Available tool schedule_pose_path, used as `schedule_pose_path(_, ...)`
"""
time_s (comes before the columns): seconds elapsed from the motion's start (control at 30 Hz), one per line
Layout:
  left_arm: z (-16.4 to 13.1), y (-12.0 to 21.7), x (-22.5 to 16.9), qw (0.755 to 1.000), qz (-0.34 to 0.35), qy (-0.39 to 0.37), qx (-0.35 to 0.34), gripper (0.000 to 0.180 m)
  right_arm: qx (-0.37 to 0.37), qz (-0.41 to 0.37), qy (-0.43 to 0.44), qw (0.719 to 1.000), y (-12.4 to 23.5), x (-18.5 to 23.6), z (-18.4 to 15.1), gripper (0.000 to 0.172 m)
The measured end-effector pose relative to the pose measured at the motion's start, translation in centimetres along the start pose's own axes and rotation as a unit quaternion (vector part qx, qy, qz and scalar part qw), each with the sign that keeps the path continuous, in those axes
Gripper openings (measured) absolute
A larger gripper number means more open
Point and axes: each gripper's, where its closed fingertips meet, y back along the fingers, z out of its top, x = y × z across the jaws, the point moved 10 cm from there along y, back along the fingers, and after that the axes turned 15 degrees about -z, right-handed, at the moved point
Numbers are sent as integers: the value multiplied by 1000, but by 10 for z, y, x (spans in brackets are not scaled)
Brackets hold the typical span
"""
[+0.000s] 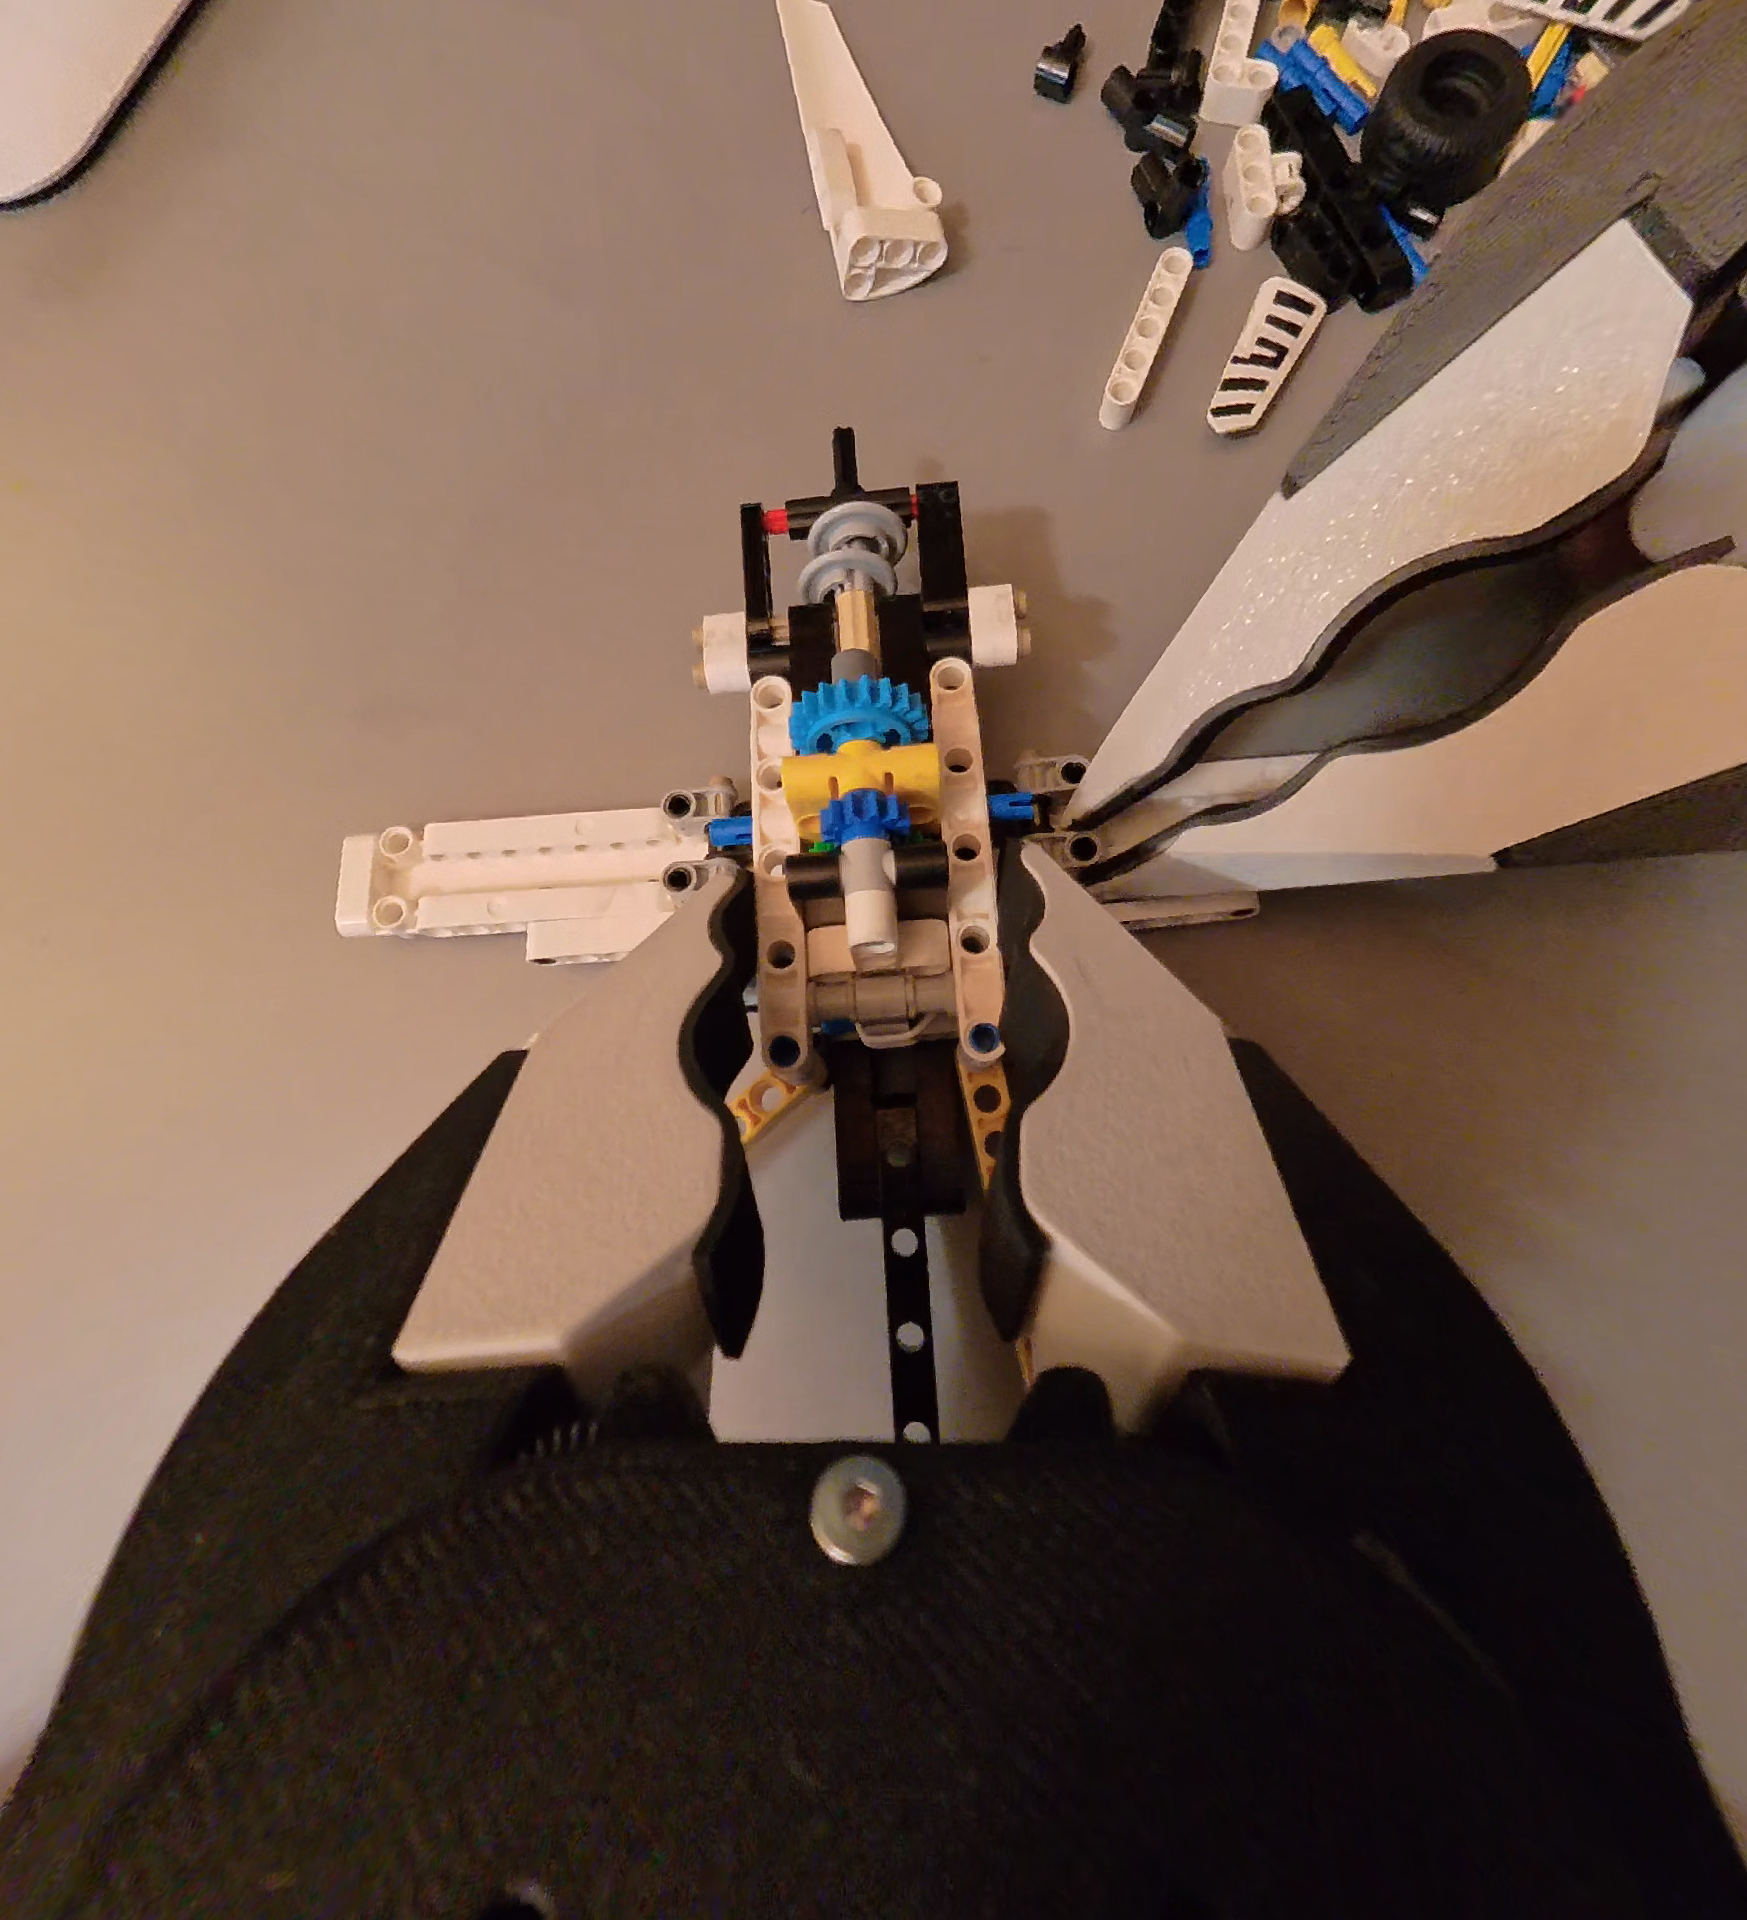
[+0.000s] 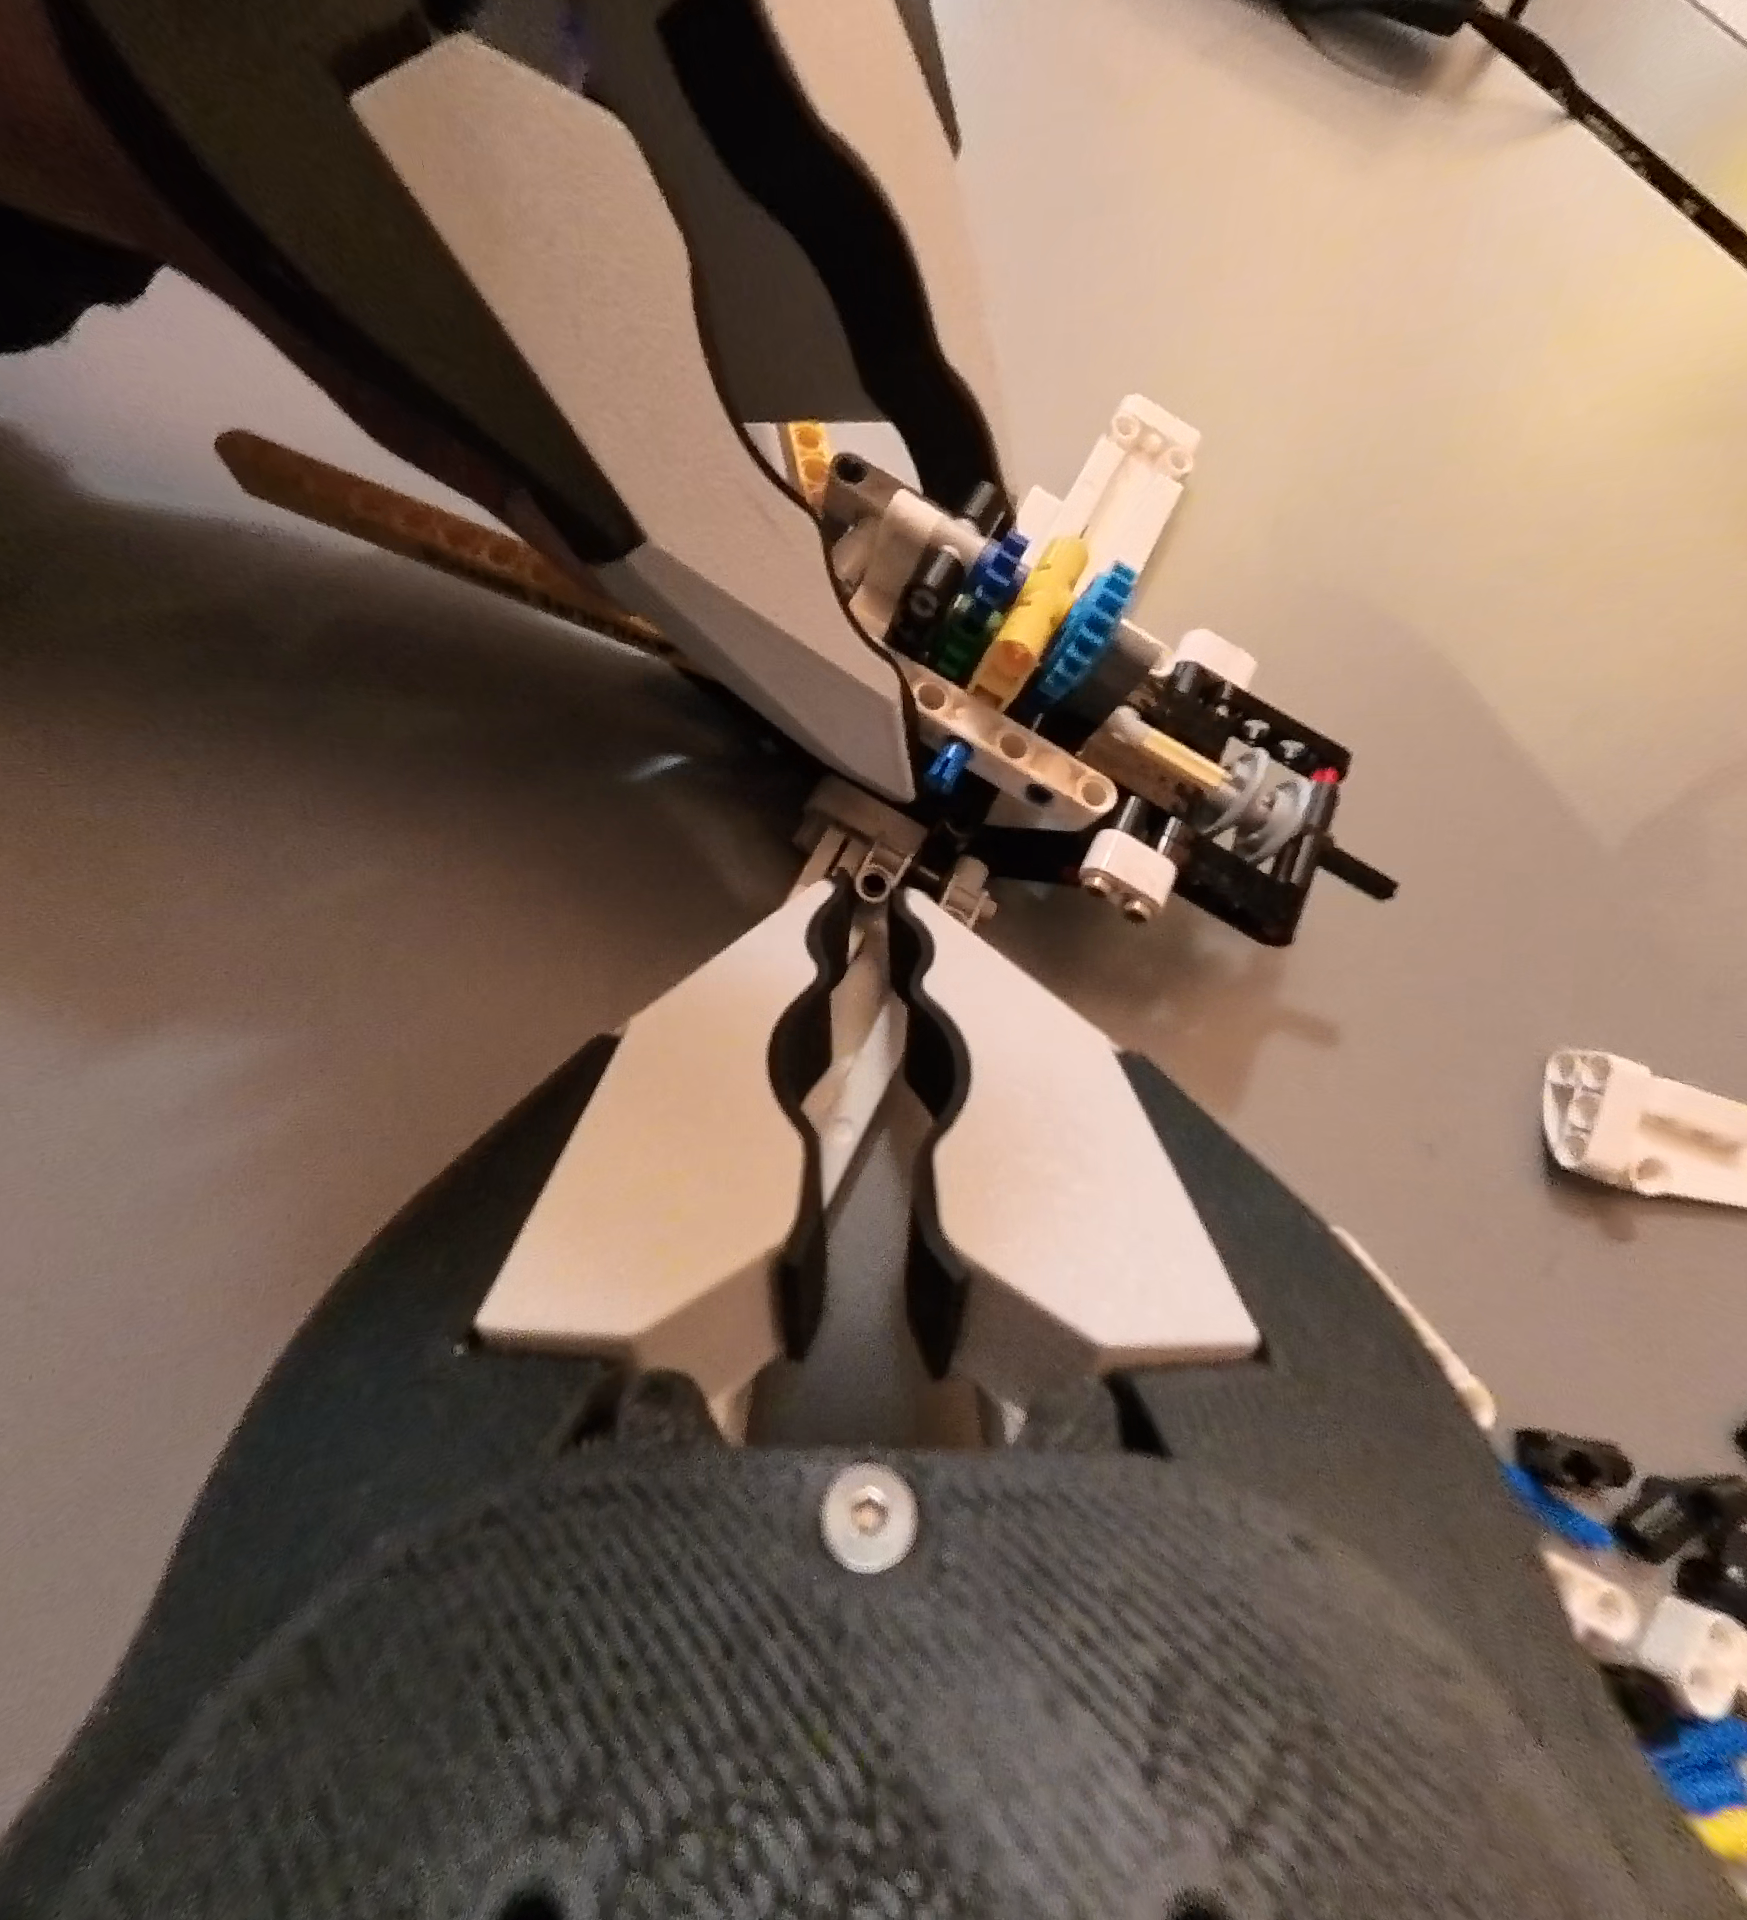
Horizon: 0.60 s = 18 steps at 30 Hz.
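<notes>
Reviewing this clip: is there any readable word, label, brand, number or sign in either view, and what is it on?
None can be read. The brick model, the loose white wing piece and the pile of bricks bear no visible writing. The striped white piece carries only black bars, not text.

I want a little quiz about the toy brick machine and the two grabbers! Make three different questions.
1. True or false: the left gripper has its fingers closed on the sides of the plastic building-brick model with blue gears.
2. What colour is the block between the two gears? A) red B) yellow C) green
3. Fill in: the right gripper pinches a thin white ______ on the model's side.

Key: 1 true. 2 B, the yellow connector block. 3 panel.
</notes>
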Motion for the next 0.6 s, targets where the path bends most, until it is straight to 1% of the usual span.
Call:
schedule_pose_path(0.13,1,0,-2,1000,12,-5,8,47,6,-15,-32,999,1,3,1,9)
schedule_pose_path(0.23,1,0,-2,1000,20,-6,11,47,16,-3,-90,996,0,2,2,15)
schedule_pose_path(0.33,2,0,-2,1000,26,-4,14,47,25,-2,-135,991,-3,-4,3,6)
schedule_pose_path(0.37,2,0,-2,1000,25,-4,14,46,27,3,-142,990,-3,-5,3,6)
schedule_pose_path(0.47,2,0,-2,999,28,-6,15,46,29,1,-142,989,-3,-5,3,6)
schedule_pose_path(0.6,2,0,-2,999,28,-17,8,46,30,-21,-109,993,-3,-1,4,6)
